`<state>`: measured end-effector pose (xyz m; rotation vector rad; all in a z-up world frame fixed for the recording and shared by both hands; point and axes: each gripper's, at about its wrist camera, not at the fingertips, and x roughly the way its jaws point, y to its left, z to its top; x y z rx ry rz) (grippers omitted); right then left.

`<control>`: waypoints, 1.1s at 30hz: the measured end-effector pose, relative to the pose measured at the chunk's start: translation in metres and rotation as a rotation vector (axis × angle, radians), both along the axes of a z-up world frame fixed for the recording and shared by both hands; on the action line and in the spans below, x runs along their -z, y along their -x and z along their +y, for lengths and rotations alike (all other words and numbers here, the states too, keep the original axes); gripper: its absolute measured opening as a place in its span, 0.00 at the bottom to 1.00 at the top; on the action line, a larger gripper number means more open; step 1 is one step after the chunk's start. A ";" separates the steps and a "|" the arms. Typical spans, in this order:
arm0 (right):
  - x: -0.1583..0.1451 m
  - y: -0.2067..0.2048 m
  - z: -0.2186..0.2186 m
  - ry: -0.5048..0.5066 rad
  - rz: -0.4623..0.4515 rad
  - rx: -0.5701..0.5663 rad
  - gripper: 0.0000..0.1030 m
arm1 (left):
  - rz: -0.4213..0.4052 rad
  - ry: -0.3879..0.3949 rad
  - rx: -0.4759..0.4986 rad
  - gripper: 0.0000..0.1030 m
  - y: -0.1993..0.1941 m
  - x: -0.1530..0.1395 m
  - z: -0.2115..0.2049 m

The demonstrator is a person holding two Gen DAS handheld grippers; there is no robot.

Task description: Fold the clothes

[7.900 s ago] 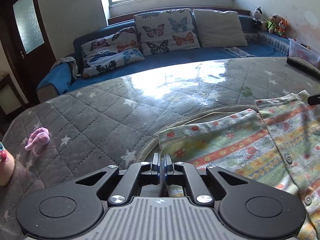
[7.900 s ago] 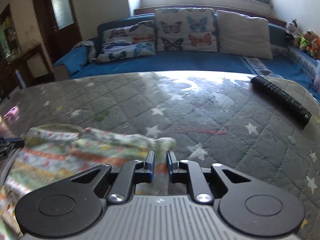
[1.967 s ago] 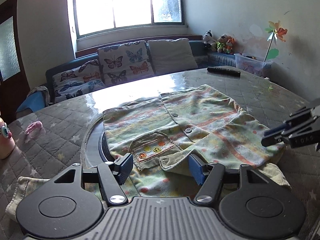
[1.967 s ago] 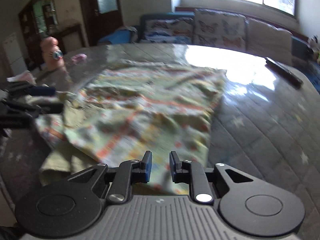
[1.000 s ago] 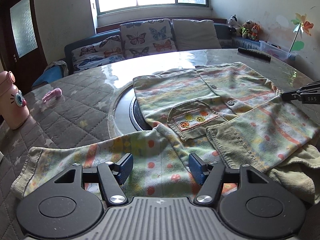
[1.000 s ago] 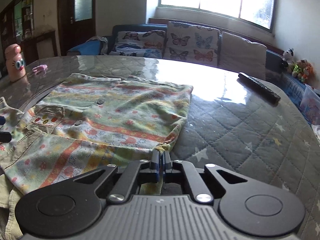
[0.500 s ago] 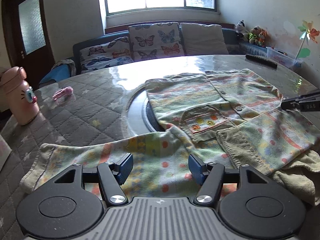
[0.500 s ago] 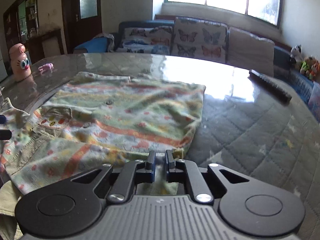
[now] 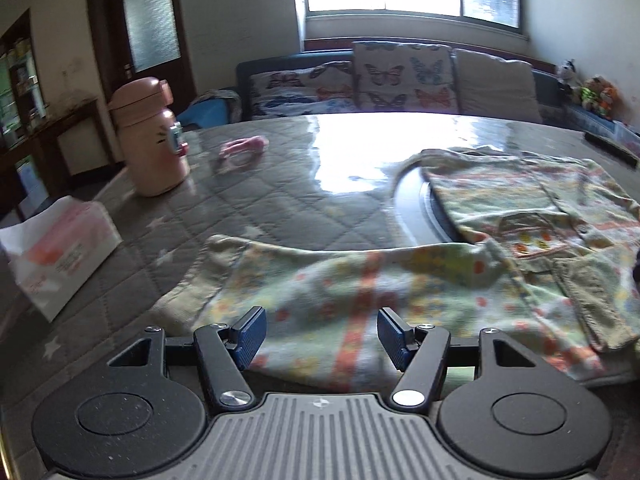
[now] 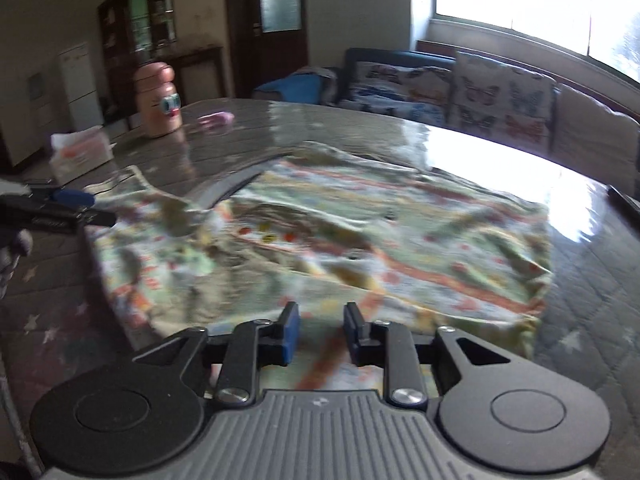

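A small patterned shirt (image 9: 520,216) (image 10: 360,248) with buttons and a chest pocket lies spread on the grey quilted table (image 9: 260,208). Its sleeve (image 9: 328,280) stretches out to the left. In the left wrist view my left gripper (image 9: 318,334) is open wide just above the near edge of that sleeve, with nothing between its blue pads. In the right wrist view my right gripper (image 10: 318,334) is open over the shirt's near hem, holding nothing. My left gripper's fingers (image 10: 72,200) show at the far left of the right wrist view.
A pink bottle (image 9: 150,140) (image 10: 158,100), a tissue pack (image 9: 56,252) (image 10: 80,152) and a small pink toy (image 9: 244,146) sit on the table's left side. A dark remote (image 9: 608,146) lies at the far right. A sofa with butterfly cushions (image 9: 400,76) stands behind the table.
My right gripper has opened and let go of the shirt's edge, then swung left over the hem. My left gripper stayed open and turned left toward the sleeve.
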<state>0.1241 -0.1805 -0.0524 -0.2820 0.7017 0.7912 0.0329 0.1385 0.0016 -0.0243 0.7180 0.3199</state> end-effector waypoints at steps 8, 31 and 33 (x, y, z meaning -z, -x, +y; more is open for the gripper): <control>0.000 0.023 0.028 0.057 -0.073 -0.099 0.41 | 0.001 0.015 -0.120 0.66 0.012 0.003 0.030; -0.004 0.029 0.023 0.047 -0.054 -0.102 0.49 | -0.063 0.146 -0.323 0.32 0.012 0.005 0.090; -0.005 0.029 0.020 0.039 -0.054 -0.094 0.49 | -0.076 0.175 -0.304 0.15 0.013 0.004 0.090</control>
